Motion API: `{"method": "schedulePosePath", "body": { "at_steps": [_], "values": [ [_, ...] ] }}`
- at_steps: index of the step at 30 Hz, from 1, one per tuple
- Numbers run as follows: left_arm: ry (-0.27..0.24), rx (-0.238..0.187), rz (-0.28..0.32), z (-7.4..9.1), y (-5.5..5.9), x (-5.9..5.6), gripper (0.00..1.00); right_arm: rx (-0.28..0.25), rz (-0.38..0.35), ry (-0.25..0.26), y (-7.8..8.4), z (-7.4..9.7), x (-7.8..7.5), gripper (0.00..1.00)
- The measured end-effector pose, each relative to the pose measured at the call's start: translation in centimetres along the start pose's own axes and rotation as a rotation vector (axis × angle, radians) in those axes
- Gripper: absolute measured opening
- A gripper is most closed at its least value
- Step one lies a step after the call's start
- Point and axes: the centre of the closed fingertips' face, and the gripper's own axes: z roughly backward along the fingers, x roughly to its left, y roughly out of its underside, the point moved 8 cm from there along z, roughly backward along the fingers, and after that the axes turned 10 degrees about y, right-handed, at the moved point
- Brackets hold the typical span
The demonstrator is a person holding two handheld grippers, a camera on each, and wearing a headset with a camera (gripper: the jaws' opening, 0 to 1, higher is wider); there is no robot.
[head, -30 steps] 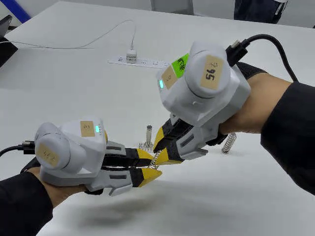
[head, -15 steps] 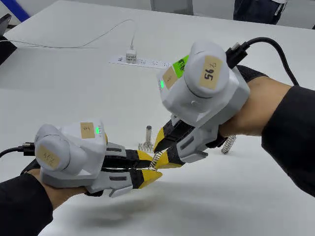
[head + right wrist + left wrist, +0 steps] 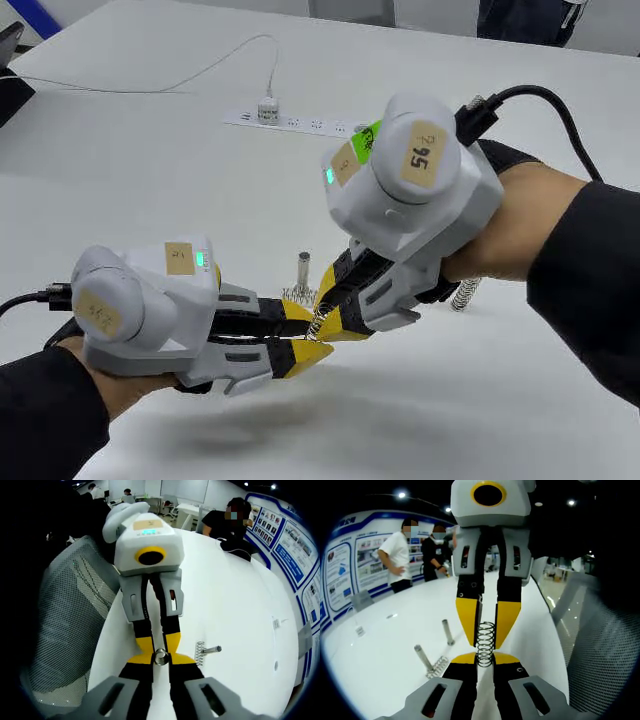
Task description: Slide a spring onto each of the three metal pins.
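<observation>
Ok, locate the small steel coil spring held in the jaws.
Head view, centre: the coil spring is pinched between left gripper and right gripper, close by the upright metal pin.

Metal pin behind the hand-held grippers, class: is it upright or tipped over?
Upright: the metal pin stands on end on the white table.

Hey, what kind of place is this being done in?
Probably an office showroom or exhibition-style lab: blue-trimmed display boards line the wall, a mesh office chair sits by the big white table, and people stand about.
</observation>
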Motion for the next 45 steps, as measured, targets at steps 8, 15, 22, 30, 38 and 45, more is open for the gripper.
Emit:
{"method": "schedulePosePath", "body": {
  "at_steps": [8,15,22,30,38,45],
  "values": [
    [-0.007,-0.003,-0.004,0.2,0.0,0.1,0.11,-0.002,-0.014,0.003,0.0,0.1,-0.2,0.12],
    [-0.018,-0.005,0.010,0.5,0.2,0.3,0.15,0.007,-0.026,0.016,0.5,0.5,-0.6,0.12],
    [-0.035,-0.016,0.044,0.9,0.4,0.5,0.25,0.021,-0.040,0.037,1.1,1.2,-1.1,0.12],
    [-0.060,-0.024,0.071,1.6,0.7,0.6,0.32,0.036,-0.061,0.064,1.9,2.1,-2.0,0.12],
    [-0.087,-0.024,0.082,2.2,0.9,0.8,0.38,0.051,-0.077,0.090,2.6,2.8,-2.8,0.12],
    [-0.101,-0.019,0.094,2.4,1.2,0.8,0.44,0.067,-0.090,0.116,3.3,3.5,-3.8,0.12]
  ]
}}
